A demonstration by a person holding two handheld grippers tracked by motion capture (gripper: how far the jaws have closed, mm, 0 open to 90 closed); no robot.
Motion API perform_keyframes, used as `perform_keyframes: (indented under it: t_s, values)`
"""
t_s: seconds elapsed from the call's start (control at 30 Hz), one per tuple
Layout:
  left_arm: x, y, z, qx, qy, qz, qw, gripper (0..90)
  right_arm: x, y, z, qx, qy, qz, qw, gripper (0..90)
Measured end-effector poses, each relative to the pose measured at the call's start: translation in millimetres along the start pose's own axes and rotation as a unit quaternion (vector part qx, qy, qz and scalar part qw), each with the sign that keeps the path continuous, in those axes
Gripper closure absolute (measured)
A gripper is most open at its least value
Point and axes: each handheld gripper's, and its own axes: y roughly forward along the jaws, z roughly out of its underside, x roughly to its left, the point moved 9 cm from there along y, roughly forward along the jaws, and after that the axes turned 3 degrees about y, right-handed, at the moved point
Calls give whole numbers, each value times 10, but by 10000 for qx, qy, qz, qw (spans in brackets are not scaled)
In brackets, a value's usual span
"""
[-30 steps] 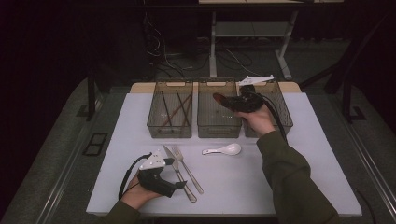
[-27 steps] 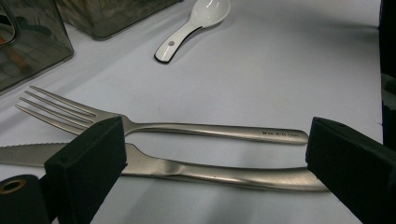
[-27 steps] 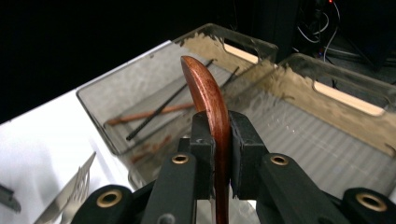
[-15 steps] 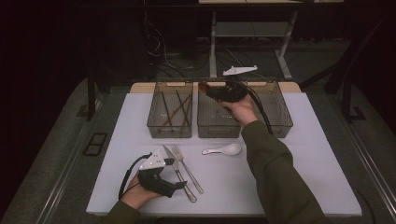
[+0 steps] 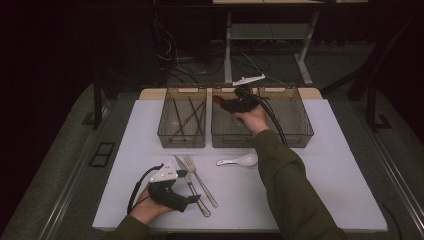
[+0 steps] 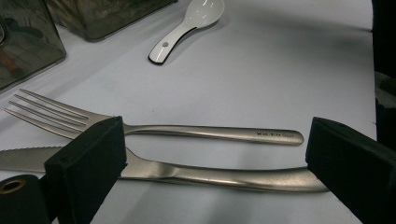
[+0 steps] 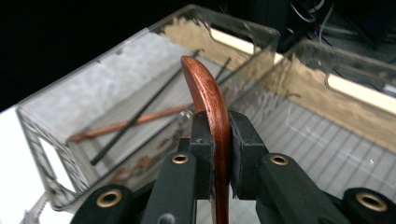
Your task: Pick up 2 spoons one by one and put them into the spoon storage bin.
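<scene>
Centrally, curved reddish-brown wooden spoon [image 7: 205, 88] clamped by right gripper [image 7: 219, 140] over middle clear plastic bin [image 5: 225, 131]; left gripper [image 6: 215, 154] held wide around steel knife [image 6: 210, 175], lower frame.

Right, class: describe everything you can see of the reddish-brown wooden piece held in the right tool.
The wooden piece is glossy reddish-brown, smooth and curved, rising to a rounded tip and seen edge-on; it looks like polished wood, perhaps a spoon, though its lower end is hidden. The right tool is shut on it, one black pad on each side. It is held in the air over the transparent bins, touching nothing else visible. In the high view it shows as a dark red end at the tool.
</scene>
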Motion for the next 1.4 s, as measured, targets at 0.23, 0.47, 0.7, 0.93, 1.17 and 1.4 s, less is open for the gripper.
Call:
perform_keyframes:
  t_s: [0.23, 0.47, 0.7, 0.93, 1.17, 1.4]
  values:
    - [0, 4, 3, 8, 6, 7, 10000, 44, -95, 74, 169, 597, 120, 371, 9975, 685]
    - [0, 6, 7, 29, -10, 1, 10000, 44, -100, -19, 175, 546, 152, 330, 9978, 539]
    - [4, 11, 9, 28, -11, -9, 10000, 44, -25, -213, 161, 381, 17, 95, 9992, 474]
    - [6, 15, 14, 41, -34, -18, 10000, 44, 54, -426, 155, 330, -146, -95, 9993, 447]
    - [1, 17, 16, 48, -55, -24, 10000, 44, 107, -619, 195, 190, -240, -283, 9991, 437]
    - [5, 20, 16, 42, -65, -28, 10000, 44, 160, -812, 305, 122, -354, -429, 9984, 427]
